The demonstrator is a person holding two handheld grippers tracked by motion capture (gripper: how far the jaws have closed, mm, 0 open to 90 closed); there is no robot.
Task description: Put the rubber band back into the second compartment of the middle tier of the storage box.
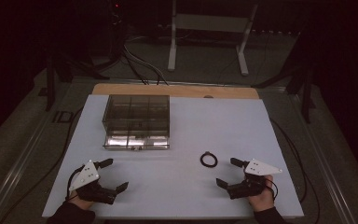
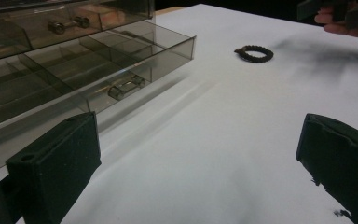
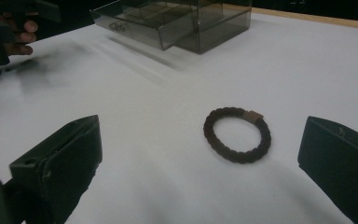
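White flat counter (image 1: 182, 186) on a wooden board, dark floor around it. Smoked transparent plastic drawer box (image 1: 136, 114) sits at far left-centre of the counter, divided into compartments; its bottom drawer (image 1: 137, 140) is pulled out toward the person. In the left gripper view the drawer's clear handle (image 2: 127, 87) faces the camera, and small metal parts lie in an upper compartment, too blurred to identify.

Left hand-held gripper (image 1: 113, 175) is at the near left of the counter, held by the left hand (image 1: 81, 201). Black jaws wide apart, nothing between them, resting low over bare counter. It sits in front of the drawer box, well apart from the ring.

Right hand-held gripper (image 1: 228, 171) is at the near right, held by the right hand (image 1: 262, 198), grey three-cornered plate on top. Jaws wide apart, gripping nothing.

Dark braided ring-shaped band (image 1: 208, 159), with a small brown clasp on it, lies flat on the counter right of centre. It is just beside the right hand-held gripper, slightly ahead of its jaws and toward the far jaw. In the right gripper view the band (image 3: 237, 135) lies ahead between the two jaws, closer to the right one, touching neither. In the left gripper view the band (image 2: 254, 53) is far off, near the other hand.
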